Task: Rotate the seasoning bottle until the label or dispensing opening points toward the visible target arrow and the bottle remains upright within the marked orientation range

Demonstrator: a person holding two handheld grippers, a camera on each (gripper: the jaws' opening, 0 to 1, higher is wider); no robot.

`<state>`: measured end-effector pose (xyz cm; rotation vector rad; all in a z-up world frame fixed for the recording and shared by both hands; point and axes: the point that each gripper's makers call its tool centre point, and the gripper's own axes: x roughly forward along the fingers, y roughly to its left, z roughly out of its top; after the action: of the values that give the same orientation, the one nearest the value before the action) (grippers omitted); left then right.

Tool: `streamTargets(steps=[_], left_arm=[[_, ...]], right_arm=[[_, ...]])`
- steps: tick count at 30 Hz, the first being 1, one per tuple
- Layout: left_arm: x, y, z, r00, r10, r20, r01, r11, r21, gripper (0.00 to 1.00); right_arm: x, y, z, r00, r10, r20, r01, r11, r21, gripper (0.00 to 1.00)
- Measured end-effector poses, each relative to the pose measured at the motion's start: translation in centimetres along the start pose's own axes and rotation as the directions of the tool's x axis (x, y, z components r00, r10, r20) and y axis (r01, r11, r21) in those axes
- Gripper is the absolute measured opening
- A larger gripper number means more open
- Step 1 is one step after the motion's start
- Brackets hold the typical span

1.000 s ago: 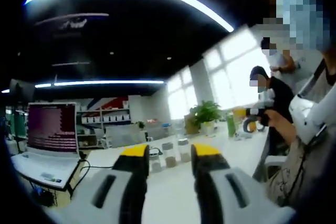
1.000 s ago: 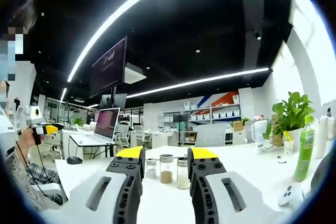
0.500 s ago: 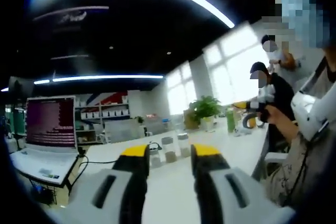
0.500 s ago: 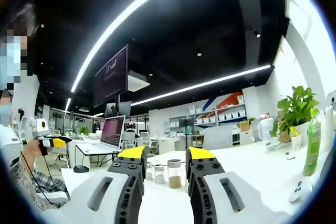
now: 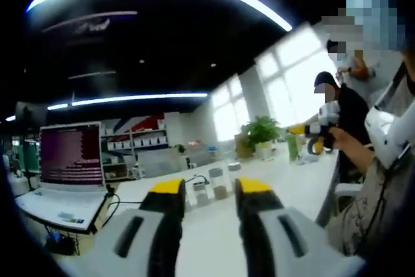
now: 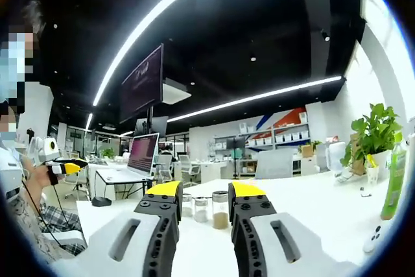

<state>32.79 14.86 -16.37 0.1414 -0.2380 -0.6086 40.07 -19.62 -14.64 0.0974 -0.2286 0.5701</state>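
Three small clear seasoning bottles stand upright in a row on the white table, well ahead of both grippers. In the left gripper view the middle bottle (image 5: 219,185) shows brown contents in the gap between the jaws. In the right gripper view the brown-filled bottle (image 6: 220,209) is rightmost of the row, beside two paler ones (image 6: 201,209). My left gripper (image 5: 209,189) is open with nothing between its yellow-tipped jaws. My right gripper (image 6: 205,191) is open too and holds nothing. I can make out no arrow mark or label.
An open laptop (image 5: 70,160) sits at the table's left end with a cable trailing right. A potted plant (image 6: 376,135), a green bottle (image 6: 395,183) and a white controller (image 6: 375,241) stand to the right. A person (image 5: 382,141) holds a yellow-tipped gripper (image 5: 316,133) nearby.
Both cameras have drifted a little, so the bottles sit slightly differently between the jaws. The bottles stand where they were, and both grippers stay open.
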Motion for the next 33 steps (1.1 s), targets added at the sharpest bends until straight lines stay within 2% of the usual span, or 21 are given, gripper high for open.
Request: streamTargets(steps=[5, 7, 11, 14, 17, 20, 23, 25, 28, 30, 33], left_arm=[[-0.2, 0.2, -0.2, 1.0, -0.007, 0.007, 0.007, 1.0, -0.012, 0.32], [-0.4, 0.5, -0.4, 1.0, 0.003, 0.001, -0.003, 1.0, -0.012, 0.32], [-1.1, 1.8, -0.8, 0.998, 0.053, -0.027, -0.052, 0.998, 0.026, 0.33], [-1.4, 2.4, -0.8, 0.997, 0.069, -0.024, -0.068, 0.997, 0.026, 0.33], [-1.5, 1.9, -0.2, 1.0, 0.025, 0.013, -0.024, 0.999, -0.028, 0.33], [-1.3, 1.6, 0.1, 1.0, 0.014, 0.025, -0.013, 0.999, -0.038, 0.33], [-1.2, 1.7, -0.5, 1.0, 0.029, -0.01, -0.029, 1.0, 0.008, 0.33], [-1.3, 1.9, -0.4, 0.999, 0.031, -0.006, -0.031, 0.999, 0.008, 0.33], [-1.5, 1.7, 0.5, 0.999, 0.006, 0.053, -0.003, 0.998, -0.057, 0.33], [-1.8, 1.6, 0.7, 0.998, 0.002, 0.065, 0.003, 0.998, -0.068, 0.32], [-1.9, 1.6, 1.0, 0.997, 0.011, 0.072, -0.007, 0.998, -0.064, 0.32]], right_arm=[[1.7, 0.1, -1.9, 0.998, -0.004, -0.059, 0.004, 1.0, -0.007, 0.27], [2.7, 0.2, -2.4, 0.998, 0.003, -0.062, -0.004, 1.0, -0.011, 0.27], [4.5, 0.8, -3.8, 0.996, 0.062, -0.071, -0.056, 0.994, 0.092, 0.27], [6.1, 0.7, -4.4, 0.995, 0.065, -0.074, -0.057, 0.993, 0.104, 0.27], [7.4, 1.2, -4.6, 0.994, 0.094, -0.06, -0.084, 0.984, 0.158, 0.27], [8.4, 1.4, -5.1, 0.993, 0.087, -0.084, -0.076, 0.989, 0.13, 0.27], [9.5, 1.8, -5.8, 0.99, 0.082, -0.118, -0.073, 0.994, 0.079, 0.27], [10.2, 1.9, -6.1, 0.988, 0.081, -0.131, -0.073, 0.995, 0.06, 0.27], [11.4, 1.0, -6.4, 0.987, 0.047, -0.153, -0.044, 0.999, 0.024, 0.27], [12.4, 1.0, -6.8, 0.987, 0.035, -0.158, -0.034, 0.999, 0.01, 0.27], [13.9, 1.4, -7.9, 0.978, 0.055, -0.202, -0.051, 0.998, 0.023, 0.27]])
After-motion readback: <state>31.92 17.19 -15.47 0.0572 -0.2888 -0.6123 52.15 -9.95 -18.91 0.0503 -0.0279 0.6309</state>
